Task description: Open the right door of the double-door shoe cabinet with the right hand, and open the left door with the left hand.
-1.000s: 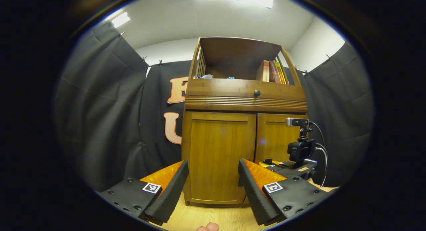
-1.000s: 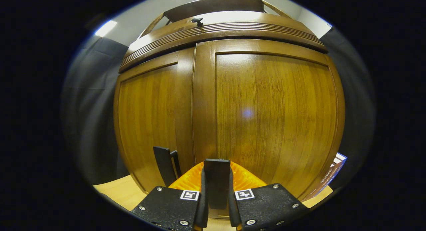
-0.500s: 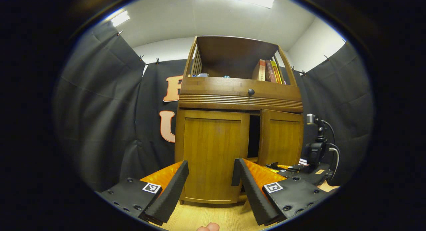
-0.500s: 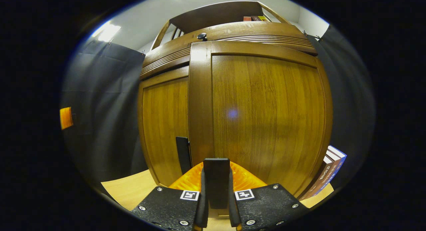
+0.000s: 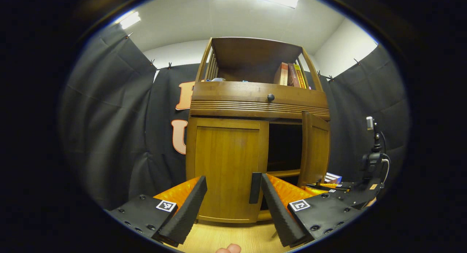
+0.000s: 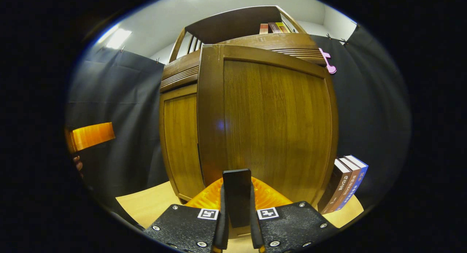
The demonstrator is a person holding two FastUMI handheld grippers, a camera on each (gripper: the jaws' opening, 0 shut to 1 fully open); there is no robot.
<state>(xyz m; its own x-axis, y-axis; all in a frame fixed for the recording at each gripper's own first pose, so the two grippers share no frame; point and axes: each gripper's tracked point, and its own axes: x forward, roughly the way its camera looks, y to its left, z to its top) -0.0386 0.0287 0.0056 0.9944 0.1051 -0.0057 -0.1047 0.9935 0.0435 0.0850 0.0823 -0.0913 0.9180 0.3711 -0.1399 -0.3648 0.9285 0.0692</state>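
Your right gripper (image 6: 237, 224) clamps the brown wooden right door's black handle (image 6: 237, 196); left gripper (image 5: 228, 205) gapes; books (image 5: 290, 75) stand on the cabinet's top shelf (image 5: 251, 59).

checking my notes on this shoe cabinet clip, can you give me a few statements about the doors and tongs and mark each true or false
1. The right door stands swung open. True.
2. The left door is open too. False: it is flat shut.
3. The left tongs are spread open, holding nothing. True.
4. The right tongs are spread wide. False: their fingers sit together on a dark handle at the right door's foot.
5. Books stand on the upper shelf. True.
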